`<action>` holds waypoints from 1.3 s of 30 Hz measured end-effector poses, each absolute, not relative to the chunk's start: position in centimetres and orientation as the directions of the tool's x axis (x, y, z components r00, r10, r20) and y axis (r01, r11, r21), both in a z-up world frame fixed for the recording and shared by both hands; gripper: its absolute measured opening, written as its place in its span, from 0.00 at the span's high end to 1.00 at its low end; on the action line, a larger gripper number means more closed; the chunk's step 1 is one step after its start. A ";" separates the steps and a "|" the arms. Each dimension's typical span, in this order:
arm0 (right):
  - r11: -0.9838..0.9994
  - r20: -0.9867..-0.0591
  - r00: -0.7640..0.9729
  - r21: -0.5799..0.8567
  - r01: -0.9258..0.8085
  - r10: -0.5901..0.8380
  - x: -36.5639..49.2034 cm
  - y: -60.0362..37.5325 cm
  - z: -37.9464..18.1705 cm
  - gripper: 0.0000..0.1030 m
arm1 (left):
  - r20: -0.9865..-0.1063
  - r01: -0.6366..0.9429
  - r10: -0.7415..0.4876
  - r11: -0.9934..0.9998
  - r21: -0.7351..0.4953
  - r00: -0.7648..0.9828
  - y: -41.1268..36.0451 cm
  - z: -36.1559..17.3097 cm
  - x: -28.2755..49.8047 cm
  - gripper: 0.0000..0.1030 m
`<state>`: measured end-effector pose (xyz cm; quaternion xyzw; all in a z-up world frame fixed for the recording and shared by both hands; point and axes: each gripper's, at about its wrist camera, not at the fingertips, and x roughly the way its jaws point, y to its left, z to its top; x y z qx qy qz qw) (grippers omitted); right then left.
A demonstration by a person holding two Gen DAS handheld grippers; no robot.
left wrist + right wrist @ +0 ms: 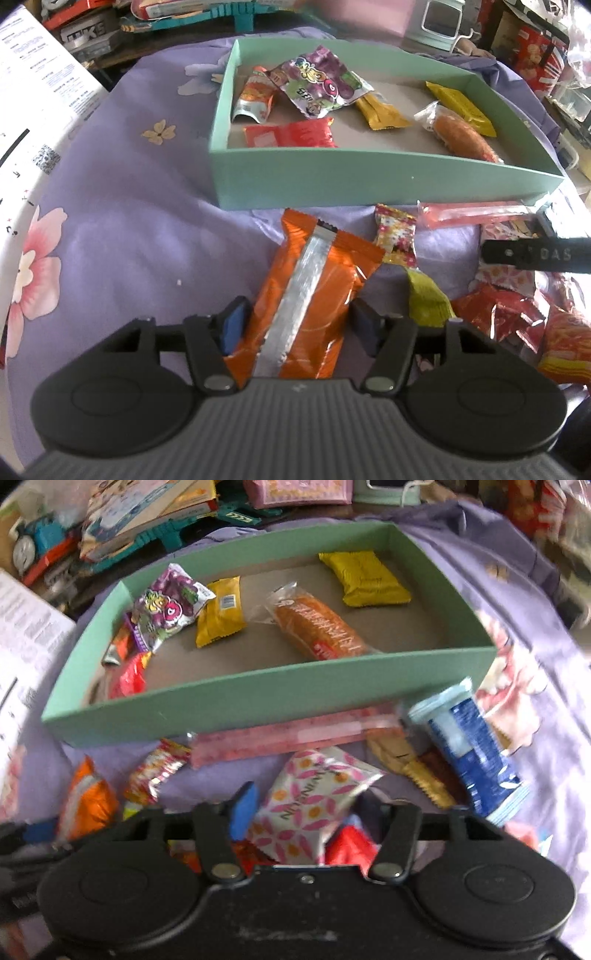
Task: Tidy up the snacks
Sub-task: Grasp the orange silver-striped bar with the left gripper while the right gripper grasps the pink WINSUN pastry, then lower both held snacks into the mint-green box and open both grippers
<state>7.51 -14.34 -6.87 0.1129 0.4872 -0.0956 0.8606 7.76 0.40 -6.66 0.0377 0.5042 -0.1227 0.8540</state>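
Gripping orange packet (310, 295) with left gripper (300, 325), lower centre; right gripper (306, 808) is clamping pink-patterned packet (314, 805) below green box (258, 698).

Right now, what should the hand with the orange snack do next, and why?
Probably lift the orange packet and carry it forward over the near wall of the green box. The left gripper has its fingers against the packet's sides, so it seems held. The box sits just ahead, with room on its floor between the snacks already inside.
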 end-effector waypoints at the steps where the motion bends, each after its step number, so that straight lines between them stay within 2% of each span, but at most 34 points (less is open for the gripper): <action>1: 0.955 -0.861 0.507 0.116 0.273 -0.040 7.3 -14.8 -6.8 0.55 | -0.870 0.245 -0.171 0.968 -0.060 0.462 0.5 -6.7 7.8 0.41; 7: 0.942 -0.859 0.512 0.161 0.295 -0.013 5.1 -16.5 -6.5 0.58 | -0.870 0.227 -0.155 0.972 -0.051 0.468 0.6 -6.8 8.0 0.41; 11: 0.931 -0.853 0.522 0.187 0.313 -0.005 3.9 -17.8 -6.1 0.58 | -0.868 0.232 -0.146 0.972 -0.036 0.474 0.2 -6.6 7.5 0.46; 16: 0.910 -0.843 0.537 0.255 0.326 0.044 2.7 -19.3 -5.4 0.59 | -0.867 0.222 -0.156 0.974 -0.054 0.473 0.7 -6.0 6.8 0.47; 27: 0.872 -0.787 0.602 0.383 0.306 0.135 1.3 -21.2 -2.6 0.59 | -0.823 0.221 -0.215 0.969 -0.112 0.526 1.6 -1.2 5.8 0.47; 39: 0.881 -0.689 0.703 0.429 0.199 0.177 7.4 -20.6 2.7 0.59 | -0.752 0.266 -0.262 0.957 -0.120 0.605 -3.4 3.3 12.6 0.47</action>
